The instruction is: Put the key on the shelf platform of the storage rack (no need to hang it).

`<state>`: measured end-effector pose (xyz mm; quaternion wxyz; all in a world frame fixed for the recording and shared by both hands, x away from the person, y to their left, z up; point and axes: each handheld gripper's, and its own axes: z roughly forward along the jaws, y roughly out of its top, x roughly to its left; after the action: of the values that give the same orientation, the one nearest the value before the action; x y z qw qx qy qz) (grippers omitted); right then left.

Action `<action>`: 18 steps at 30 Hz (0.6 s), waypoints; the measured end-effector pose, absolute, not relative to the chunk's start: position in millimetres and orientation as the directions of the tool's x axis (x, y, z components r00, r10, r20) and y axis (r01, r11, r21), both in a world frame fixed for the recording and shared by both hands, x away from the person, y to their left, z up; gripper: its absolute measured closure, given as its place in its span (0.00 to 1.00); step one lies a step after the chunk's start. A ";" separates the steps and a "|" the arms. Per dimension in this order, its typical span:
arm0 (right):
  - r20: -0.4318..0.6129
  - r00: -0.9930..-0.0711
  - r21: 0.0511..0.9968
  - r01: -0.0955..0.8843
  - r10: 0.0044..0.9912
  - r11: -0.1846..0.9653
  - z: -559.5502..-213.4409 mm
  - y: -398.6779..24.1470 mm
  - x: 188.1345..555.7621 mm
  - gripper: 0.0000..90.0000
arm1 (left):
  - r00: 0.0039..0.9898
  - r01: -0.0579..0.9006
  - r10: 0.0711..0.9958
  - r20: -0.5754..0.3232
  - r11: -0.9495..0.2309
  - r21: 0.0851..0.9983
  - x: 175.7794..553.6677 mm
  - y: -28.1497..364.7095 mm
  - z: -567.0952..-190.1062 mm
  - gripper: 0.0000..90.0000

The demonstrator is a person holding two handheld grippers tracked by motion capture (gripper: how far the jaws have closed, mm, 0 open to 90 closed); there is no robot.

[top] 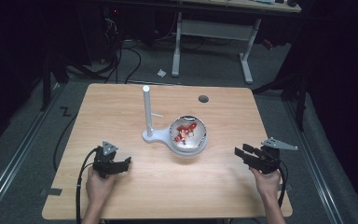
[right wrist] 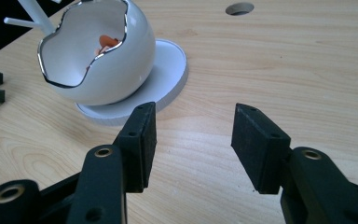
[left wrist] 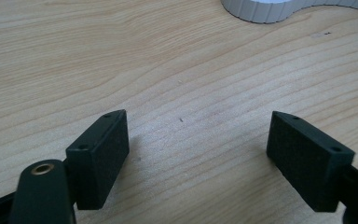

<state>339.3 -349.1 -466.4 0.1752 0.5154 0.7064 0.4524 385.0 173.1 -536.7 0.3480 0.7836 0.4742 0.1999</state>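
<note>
High view: white egg-shaped bowl (top: 188,135) holds red pieces (top: 185,130) (kind unclear); both grippers' fingers apart, empty.

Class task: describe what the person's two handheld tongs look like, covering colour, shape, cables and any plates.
Both tongs, left and right, are matte black with two flat rectangular pads and brass-ringed screw holes. Each carries a grey three-cornered plate on top and trails a black cable. The forearms are bare, no sleeves.
</note>
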 end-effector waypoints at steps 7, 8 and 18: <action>0.232 -0.399 0.808 0.587 0.887 0.052 -479.4 -345.8 339.7 0.56 | 0.470 0.604 0.882 -0.017 -0.308 0.735 384.8 173.1 -536.7 0.24; 0.228 -0.399 0.808 0.587 0.888 0.056 -481.1 -345.3 339.8 0.56 | 0.469 0.603 0.883 -0.017 -0.307 0.736 384.8 173.0 -536.8 0.24; 0.182 -0.376 0.781 0.616 0.908 0.099 -498.8 -336.3 343.3 0.56 | 0.469 0.603 0.883 -0.017 -0.307 0.736 384.8 173.0 -536.8 0.24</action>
<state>343.3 -336.3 -498.8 0.1770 0.5295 0.7197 0.4126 384.8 173.0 -536.8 0.3486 0.7830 0.4745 0.2006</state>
